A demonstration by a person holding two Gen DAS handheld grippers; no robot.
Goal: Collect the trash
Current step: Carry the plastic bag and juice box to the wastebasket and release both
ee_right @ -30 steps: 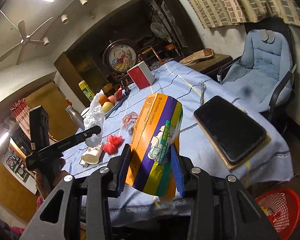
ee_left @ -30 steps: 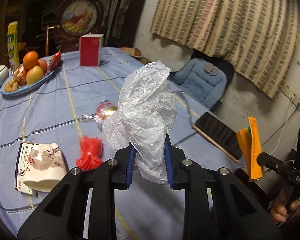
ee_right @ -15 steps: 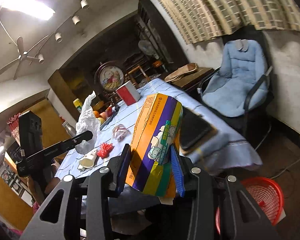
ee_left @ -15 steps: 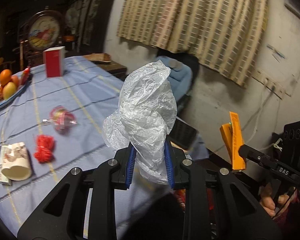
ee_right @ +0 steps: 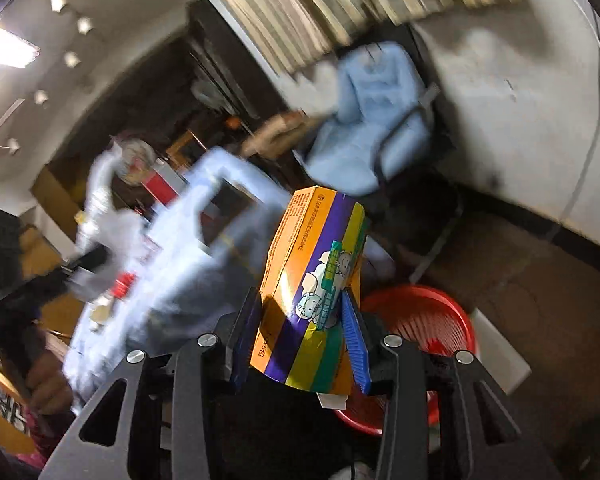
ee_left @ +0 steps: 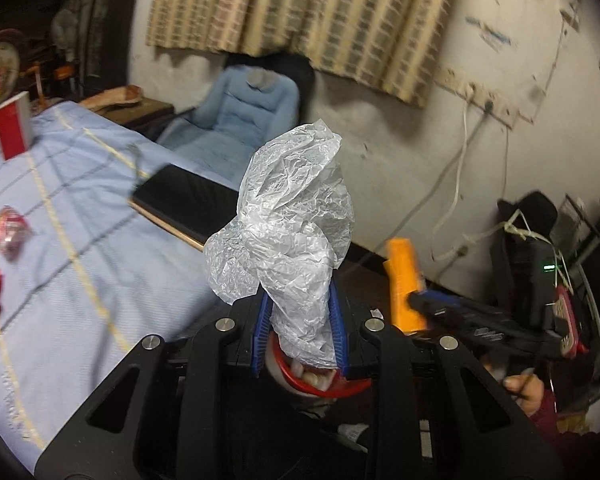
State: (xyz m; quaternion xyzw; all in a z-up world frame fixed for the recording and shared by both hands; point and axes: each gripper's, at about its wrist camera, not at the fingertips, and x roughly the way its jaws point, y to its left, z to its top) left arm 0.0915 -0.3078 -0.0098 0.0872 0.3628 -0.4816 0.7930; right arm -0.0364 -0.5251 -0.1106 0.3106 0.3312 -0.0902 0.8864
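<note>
Blue-clothed table (ee_left: 100, 272) — red box (ee_left: 12, 130), dark tablet (ee_left: 188, 204), wrapped sweet (ee_left: 8, 230) on it.

Right gripper (ee_right: 302, 336) opening around carton (ee_right: 314, 300) above red basket (ee_right: 428, 316)

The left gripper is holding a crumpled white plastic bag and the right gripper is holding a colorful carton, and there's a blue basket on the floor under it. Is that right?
Almost. The basket is red, not blue; the right wrist view shows it on the floor behind the colorful carton. The rest holds: the left gripper grips the crumpled white plastic bag, and the right gripper has the carton between its opening jaws.
</note>
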